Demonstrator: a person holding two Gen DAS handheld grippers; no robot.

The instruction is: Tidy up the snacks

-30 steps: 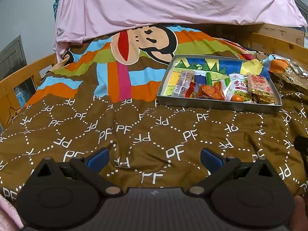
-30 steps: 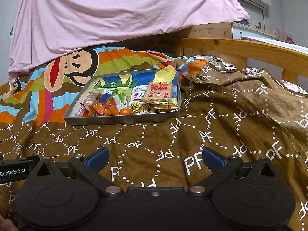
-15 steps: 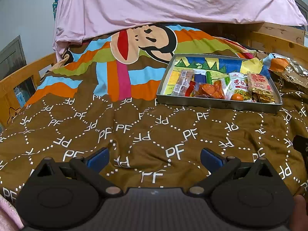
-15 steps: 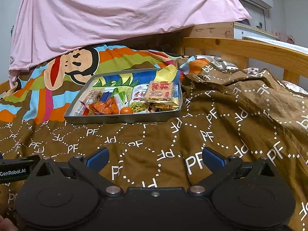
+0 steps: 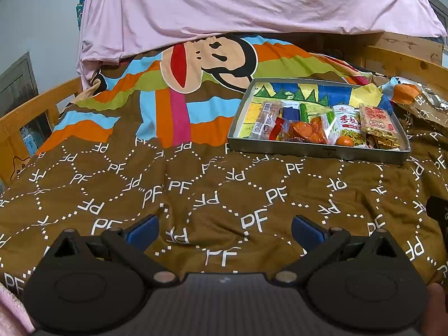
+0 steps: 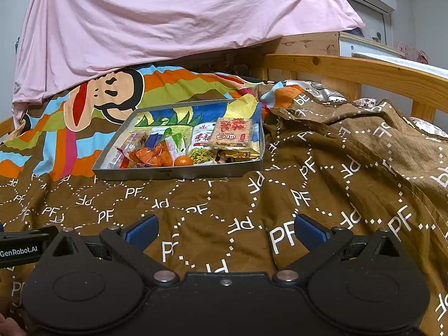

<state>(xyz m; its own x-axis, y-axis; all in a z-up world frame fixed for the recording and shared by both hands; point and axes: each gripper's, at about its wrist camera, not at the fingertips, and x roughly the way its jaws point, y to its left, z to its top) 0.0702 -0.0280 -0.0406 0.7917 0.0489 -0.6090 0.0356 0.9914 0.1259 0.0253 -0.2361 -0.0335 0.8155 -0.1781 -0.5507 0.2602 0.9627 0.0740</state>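
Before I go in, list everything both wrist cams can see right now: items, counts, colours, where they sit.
Tray: one, grey metal, on the blanket.
Snack packets: several, orange, white, green and tan, piled along the tray's near side; exact count unclear.
Tangerine: one, orange, against the tray's near wall.
Blanket: one, brown with white PF print and coloured stripes, covering the bed.
Sheet: one, pink, hanging behind.
Bed rail: wooden, on the right.
Left gripper: open, empty, above the blanket.
Right gripper: open, empty, above the blanket.
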